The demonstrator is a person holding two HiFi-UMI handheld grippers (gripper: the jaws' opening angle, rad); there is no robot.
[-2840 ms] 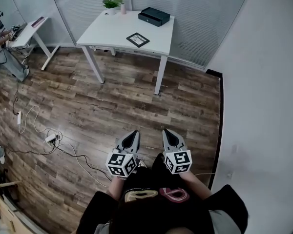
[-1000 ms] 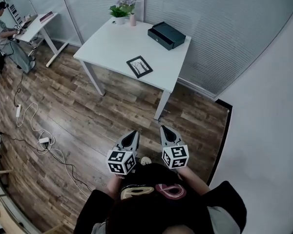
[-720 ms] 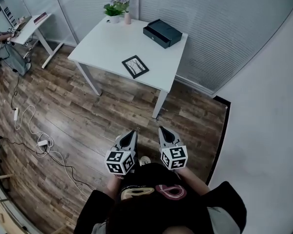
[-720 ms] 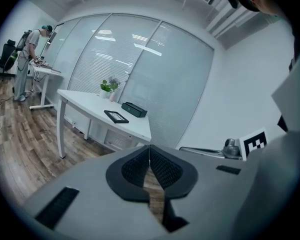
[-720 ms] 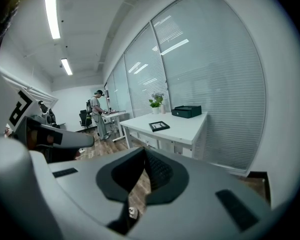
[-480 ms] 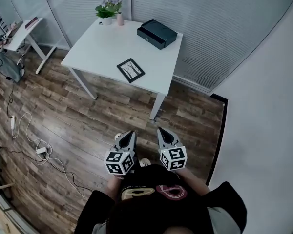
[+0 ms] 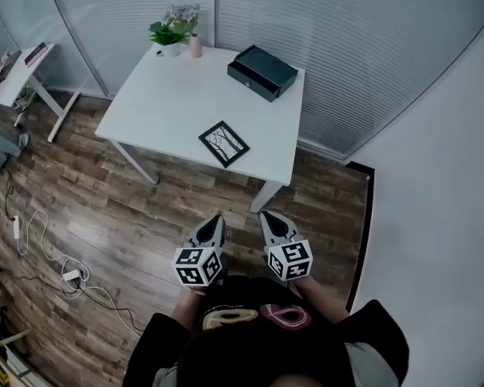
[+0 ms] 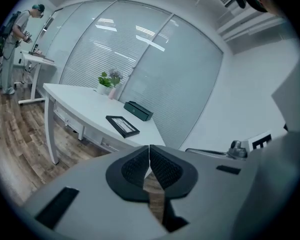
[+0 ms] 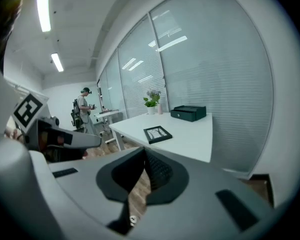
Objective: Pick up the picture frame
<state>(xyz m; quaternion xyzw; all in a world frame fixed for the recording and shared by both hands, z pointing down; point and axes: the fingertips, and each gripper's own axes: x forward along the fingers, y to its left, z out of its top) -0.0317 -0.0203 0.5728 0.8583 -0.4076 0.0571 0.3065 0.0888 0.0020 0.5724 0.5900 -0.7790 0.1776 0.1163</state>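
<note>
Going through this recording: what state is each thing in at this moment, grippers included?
Frame: lying flat and face up on the table, untouched.
Box: drawer shut.
Plant: upright.
Vase: upright, beside the plant.
Left gripper: shut, empty, short of the table.
Right gripper: shut, empty, short of the table.

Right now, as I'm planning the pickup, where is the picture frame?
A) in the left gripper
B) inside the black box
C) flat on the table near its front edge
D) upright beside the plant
C: the picture frame lies flat on the white table, apart from the black box and plant.
</note>
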